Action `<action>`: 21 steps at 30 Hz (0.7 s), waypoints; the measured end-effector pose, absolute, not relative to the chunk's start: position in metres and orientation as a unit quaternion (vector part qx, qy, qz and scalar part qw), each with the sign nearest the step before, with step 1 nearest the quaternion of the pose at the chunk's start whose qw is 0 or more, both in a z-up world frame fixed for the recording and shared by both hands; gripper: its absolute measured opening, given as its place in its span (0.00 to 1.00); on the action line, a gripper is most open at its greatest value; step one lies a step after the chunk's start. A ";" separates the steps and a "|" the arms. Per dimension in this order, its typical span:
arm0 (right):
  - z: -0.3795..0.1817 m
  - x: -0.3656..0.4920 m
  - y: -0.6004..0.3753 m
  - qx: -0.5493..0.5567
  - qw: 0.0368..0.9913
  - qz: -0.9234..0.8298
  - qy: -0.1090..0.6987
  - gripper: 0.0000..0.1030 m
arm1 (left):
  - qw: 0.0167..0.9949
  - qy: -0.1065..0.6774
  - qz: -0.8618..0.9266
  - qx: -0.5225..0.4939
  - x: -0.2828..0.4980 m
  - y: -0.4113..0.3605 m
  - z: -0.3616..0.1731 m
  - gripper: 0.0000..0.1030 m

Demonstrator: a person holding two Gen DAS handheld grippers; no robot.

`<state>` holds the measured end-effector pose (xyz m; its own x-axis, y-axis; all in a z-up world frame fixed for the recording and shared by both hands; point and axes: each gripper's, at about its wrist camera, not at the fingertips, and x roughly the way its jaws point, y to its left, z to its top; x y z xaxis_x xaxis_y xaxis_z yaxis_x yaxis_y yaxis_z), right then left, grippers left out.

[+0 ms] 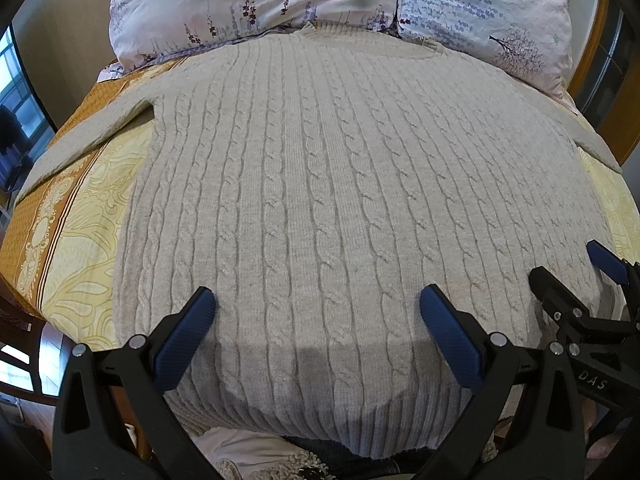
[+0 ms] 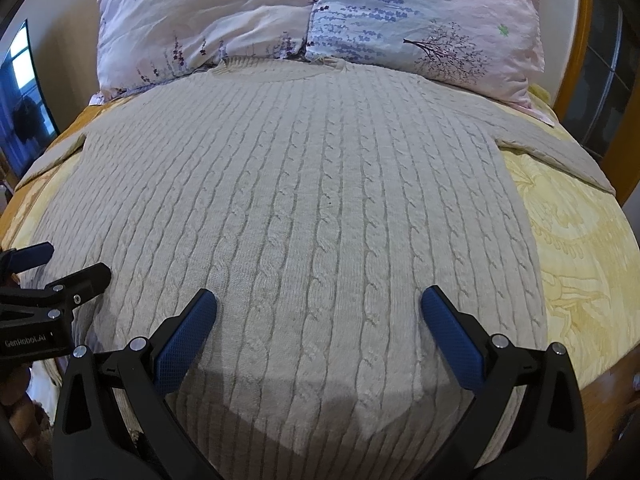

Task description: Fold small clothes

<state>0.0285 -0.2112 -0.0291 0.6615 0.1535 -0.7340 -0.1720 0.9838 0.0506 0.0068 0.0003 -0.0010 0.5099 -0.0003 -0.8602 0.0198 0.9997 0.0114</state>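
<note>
The left tongs (image 1: 316, 308) hang released, blue pads spread wide, over the near left part of a grey cable-knit sweater (image 1: 340, 200). The right tongs (image 2: 318, 308) are released too, gaping just as wide over the near right part; both sets sit side by side, close together, each showing at the edge of the other's view.

The sweater lies flat and spread on a bed covered by a yellow patterned bedspread (image 1: 80, 248). Its long axis runs near to far: ribbed hem (image 1: 352, 420) at the near edge of the bed, just under the tongs, collar (image 2: 280, 66) at the far end touching two floral pillows (image 2: 320, 20). The sleeves stretch out to left and right.

The left view shows bare bedspread and the left sleeve (image 1: 88, 136) slanting toward the left bed edge, with an orange border beside it. The right view shows open bedspread (image 2: 580, 248) right of the sweater, the right sleeve (image 2: 560, 156) reaching the bed's right edge, and a wooden frame (image 2: 576, 60) beyond.
</note>
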 end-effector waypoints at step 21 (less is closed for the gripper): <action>-0.003 0.136 -0.391 0.273 0.883 0.054 0.377 0.82 | 0.896 0.433 -0.069 -0.065 0.077 0.029 0.035 0.98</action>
<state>0.1361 -0.3914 -0.0027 0.7093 0.3014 -0.6373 0.1109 0.8451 0.5230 0.0771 0.0292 0.0346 0.6154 -0.1808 -0.7672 0.0677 0.9819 -0.1770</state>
